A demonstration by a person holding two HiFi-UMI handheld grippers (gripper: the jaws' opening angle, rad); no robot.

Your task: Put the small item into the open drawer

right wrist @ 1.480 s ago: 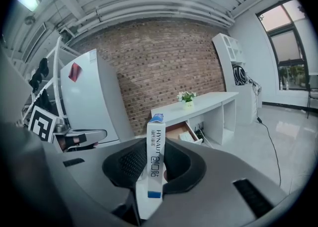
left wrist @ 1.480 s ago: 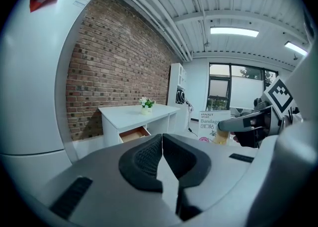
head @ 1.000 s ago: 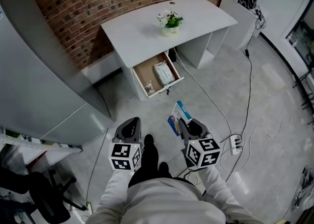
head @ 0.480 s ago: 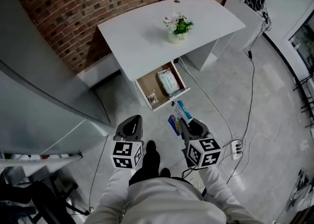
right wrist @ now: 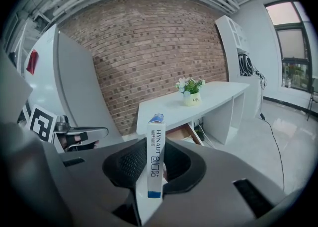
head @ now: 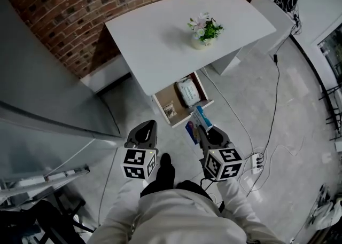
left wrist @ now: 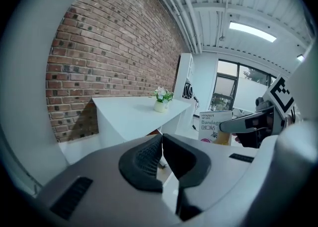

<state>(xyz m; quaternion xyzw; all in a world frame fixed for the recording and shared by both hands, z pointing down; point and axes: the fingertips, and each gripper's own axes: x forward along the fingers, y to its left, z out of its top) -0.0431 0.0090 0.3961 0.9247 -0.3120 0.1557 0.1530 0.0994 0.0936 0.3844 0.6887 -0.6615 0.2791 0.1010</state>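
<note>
While the person stands facing a white tabletop [head: 160, 29] set against a brick wall [head: 64, 2], the head view looks steeply down over both outstretched arms.

At lower left, the left tongs [head: 145, 131] hang over the grey floor [head: 278, 125]. The left gripper view shows their two dark pads [left wrist: 144, 159] pressed together at the tips with nothing between them.

Near the middle, under the tabletop's front edge, a wooden drawer [head: 170, 96] stands pulled open. Inside it lie a white packet [head: 188, 91] and, nearer the front corner, a small dark item [head: 170, 110] too small to identify. On the tabletop above stands a small pot of white flowers [head: 203, 32].

To the right of the left tongs, the right tongs [head: 206, 132] are clamped on a slim blue and white bandage box [head: 195, 125]. The right gripper view shows the box [right wrist: 155, 154] standing upright on its narrow edge between the pads. The box is in the air just in front of the drawer, outside it.

Farther right, a white power strip [head: 255, 158] lies on the floor with a black cable [head: 275, 93] trailing away towards the far wall.
</note>
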